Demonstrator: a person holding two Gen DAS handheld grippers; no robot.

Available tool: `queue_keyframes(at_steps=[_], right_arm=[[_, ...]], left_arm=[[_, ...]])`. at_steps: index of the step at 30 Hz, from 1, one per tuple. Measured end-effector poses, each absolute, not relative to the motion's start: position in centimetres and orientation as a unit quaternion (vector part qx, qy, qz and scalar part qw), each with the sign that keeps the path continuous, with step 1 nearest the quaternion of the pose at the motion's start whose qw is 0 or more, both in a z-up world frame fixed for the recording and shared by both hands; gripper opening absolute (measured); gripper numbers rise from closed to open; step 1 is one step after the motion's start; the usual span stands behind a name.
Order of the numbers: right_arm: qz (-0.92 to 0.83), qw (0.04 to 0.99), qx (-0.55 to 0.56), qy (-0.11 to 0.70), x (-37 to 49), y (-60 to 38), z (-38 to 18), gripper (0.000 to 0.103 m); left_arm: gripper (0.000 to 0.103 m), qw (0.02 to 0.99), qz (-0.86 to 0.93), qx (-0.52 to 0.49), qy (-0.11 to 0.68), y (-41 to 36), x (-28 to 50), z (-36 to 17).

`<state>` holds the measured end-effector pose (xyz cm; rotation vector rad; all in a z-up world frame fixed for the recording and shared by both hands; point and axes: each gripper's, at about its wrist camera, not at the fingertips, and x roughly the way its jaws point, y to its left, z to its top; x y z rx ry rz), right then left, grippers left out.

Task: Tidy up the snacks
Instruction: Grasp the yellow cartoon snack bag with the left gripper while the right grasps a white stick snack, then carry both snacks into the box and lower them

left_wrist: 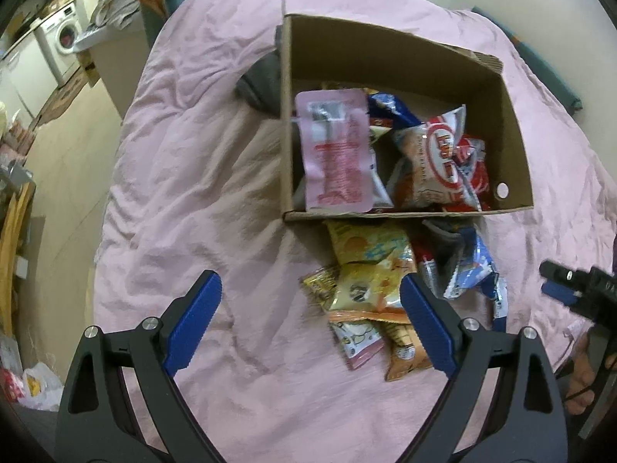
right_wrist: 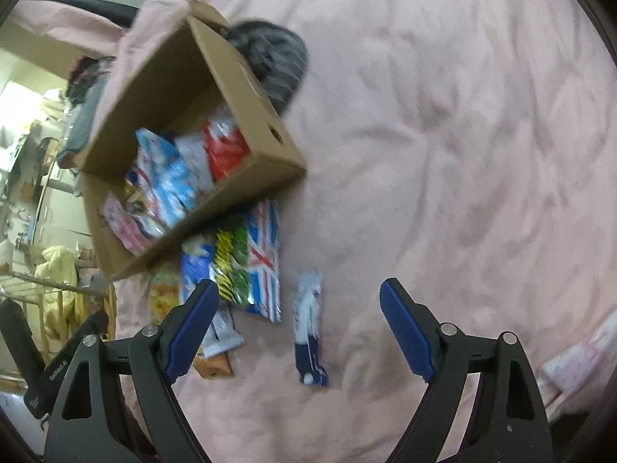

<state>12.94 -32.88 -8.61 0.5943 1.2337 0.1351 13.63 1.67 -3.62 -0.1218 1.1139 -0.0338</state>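
An open cardboard box [left_wrist: 513, 146] sits on a pink bedspread and holds several snack packs, among them a pink pouch [left_wrist: 335, 154] and a red-and-white bag [left_wrist: 439, 162]. More snack packs [left_wrist: 370, 270] lie in a pile just in front of the box. My left gripper [left_wrist: 310, 289] is open and empty, over the bedspread left of the pile. In the right wrist view the box [right_wrist: 246, 77] is at upper left, a Union Jack pack [right_wrist: 264, 258] lies beside it and a white-and-blue bar [right_wrist: 308, 328] lies apart. My right gripper [right_wrist: 299, 297] is open and empty above that bar.
A grey cloth [left_wrist: 262, 81] lies against the box's left side. The pink bedspread [left_wrist: 193, 193] spreads wide around. The bed's left edge drops to a floor with a washing machine [left_wrist: 63, 38]. The right gripper's body [left_wrist: 578, 289] shows at the right edge.
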Motion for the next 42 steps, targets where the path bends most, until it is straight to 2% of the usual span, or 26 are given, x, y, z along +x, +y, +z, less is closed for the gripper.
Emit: queue_keyframes(at_steps=[2, 4, 6, 7, 9, 10, 15, 17, 21, 31, 34, 36, 38, 42], right_arm=[[0.072, 0.751, 0.291, 0.588, 12.8, -32.5, -9.8, 0.087], [0.073, 0.745, 0.263, 0.608, 12.9, -31.1, -10.6, 0.082], [0.074, 0.748, 0.208, 0.625, 13.1, -29.2, -11.1, 0.067], [0.076, 0.748, 0.191, 0.632, 13.2, -28.5, -11.4, 0.065], [0.075, 0.744, 0.15, 0.647, 13.3, -27.1, -12.3, 0.05], [0.071, 0.743, 0.13, 0.653, 13.4, -26.5, -12.7, 0.048], [0.052, 0.753, 0.065, 0.652, 13.6, -25.4, -13.3, 0.018], [0.055, 0.759, 0.063, 0.646, 13.6, -25.4, -13.0, 0.017], [0.057, 0.773, 0.08, 0.626, 13.8, -25.8, -11.3, 0.017], [0.05, 0.784, 0.123, 0.606, 13.4, -29.1, -9.7, 0.017], [0.049, 0.785, 0.131, 0.603, 13.1, -30.5, -9.5, 0.017], [0.046, 0.787, 0.132, 0.601, 13.1, -31.3, -9.0, 0.017], [0.048, 0.788, 0.135, 0.599, 12.7, -31.4, -8.8, 0.017], [0.05, 0.794, 0.13, 0.592, 12.4, -31.3, -8.1, 0.017]], left_arm=[[0.092, 0.846, -0.009, -0.064, 0.529, 2.2, 13.6, -3.7], [0.092, 0.845, -0.004, -0.068, 0.531, 2.6, 13.6, -3.8], [0.092, 0.841, 0.002, -0.072, 0.537, 3.0, 13.6, -4.1], [0.092, 0.838, 0.002, -0.076, 0.54, 3.1, 13.7, -4.2], [0.092, 0.832, 0.002, -0.084, 0.548, 3.4, 13.7, -4.6], [0.092, 0.829, 0.001, -0.088, 0.552, 3.5, 13.7, -4.8], [0.092, 0.807, 0.003, -0.113, 0.58, 3.5, 13.8, -6.7], [0.089, 0.797, -0.001, -0.116, 0.592, 2.9, 13.7, -7.5], [0.063, 0.775, -0.01, -0.093, 0.625, 0.8, 13.5, -9.6], [0.059, 0.764, -0.021, -0.066, 0.641, -3.0, 14.8, -11.9], [0.051, 0.765, -0.011, -0.056, 0.642, -3.1, 15.4, -12.6], [0.036, 0.761, -0.005, -0.048, 0.647, -3.0, 15.5, -13.0], [0.028, 0.756, -0.004, -0.051, 0.653, -2.8, 15.5, -13.1], [0.025, 0.753, -0.007, -0.049, 0.657, -2.4, 14.8, -13.0]])
